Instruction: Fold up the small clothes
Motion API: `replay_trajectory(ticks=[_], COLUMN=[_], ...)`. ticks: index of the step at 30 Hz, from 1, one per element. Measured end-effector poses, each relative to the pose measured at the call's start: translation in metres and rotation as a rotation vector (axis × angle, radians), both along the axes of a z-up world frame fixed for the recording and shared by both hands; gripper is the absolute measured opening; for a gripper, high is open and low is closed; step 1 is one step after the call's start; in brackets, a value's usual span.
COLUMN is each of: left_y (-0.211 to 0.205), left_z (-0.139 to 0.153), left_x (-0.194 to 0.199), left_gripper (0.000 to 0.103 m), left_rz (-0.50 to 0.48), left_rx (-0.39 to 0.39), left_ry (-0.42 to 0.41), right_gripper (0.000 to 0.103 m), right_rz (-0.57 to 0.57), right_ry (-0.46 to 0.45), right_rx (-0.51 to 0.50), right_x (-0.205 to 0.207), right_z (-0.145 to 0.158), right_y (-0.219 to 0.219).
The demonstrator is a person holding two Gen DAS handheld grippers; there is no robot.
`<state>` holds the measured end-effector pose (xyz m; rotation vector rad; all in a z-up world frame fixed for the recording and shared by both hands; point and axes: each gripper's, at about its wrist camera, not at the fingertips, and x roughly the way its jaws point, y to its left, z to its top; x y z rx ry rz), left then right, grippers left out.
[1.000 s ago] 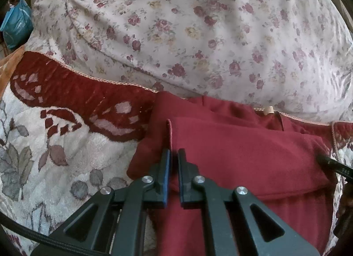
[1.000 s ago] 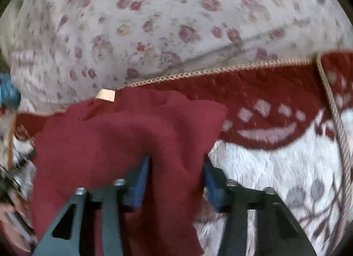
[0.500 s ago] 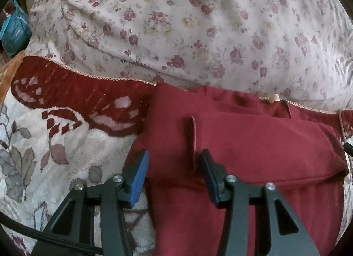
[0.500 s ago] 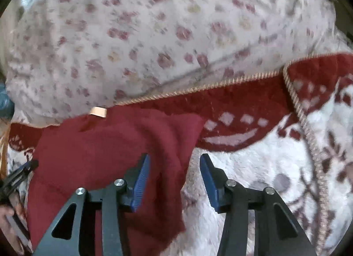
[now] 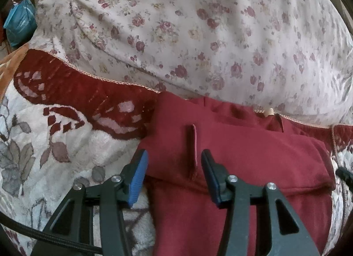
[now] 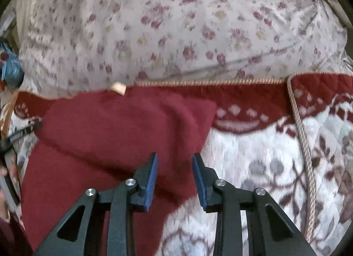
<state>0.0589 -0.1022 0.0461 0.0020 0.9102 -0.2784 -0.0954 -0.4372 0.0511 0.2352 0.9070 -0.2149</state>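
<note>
A plush white blanket with a dark red patterned border (image 5: pixel 66 145) carries the dark red fleece garment (image 5: pixel 253 156), its top flap folded down. Judged from that, one fold is laid and another fold or smoothing comes next. The left gripper (image 5: pixel 174 174) and right gripper (image 6: pixel 174 176) hover spread, pinching nothing. The garment's lower part is cut off; a small tan tag (image 6: pixel 118 88) is blurred.
</note>
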Motion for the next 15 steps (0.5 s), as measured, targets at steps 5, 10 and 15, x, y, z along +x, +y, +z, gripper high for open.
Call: replay_trajectory(ticks=[5, 10, 15], left_y=[-0.003, -0.009, -0.012], left_z=[-0.002, -0.008, -0.008], left_x=[0.001, 0.000, -0.003], left_gripper=[0.056, 0.065, 0.068], left_rz=[-0.009, -0.025, -0.022], left_rx=[0.015, 0.073, 0.096], left_ry=[0.001, -0.002, -0.007], right_gripper=[0.039, 0.040, 0.059], right_rz=[-0.003, -0.007, 0.015], right_ry=[0.010, 0.082, 0.034], right_rx=[-0.014, -0.010, -0.046], right_x=[0.043, 0.064, 0.029], right_z=[-0.010, -0.042, -0.020], right_y=[-0.002, -0.004, 0.010])
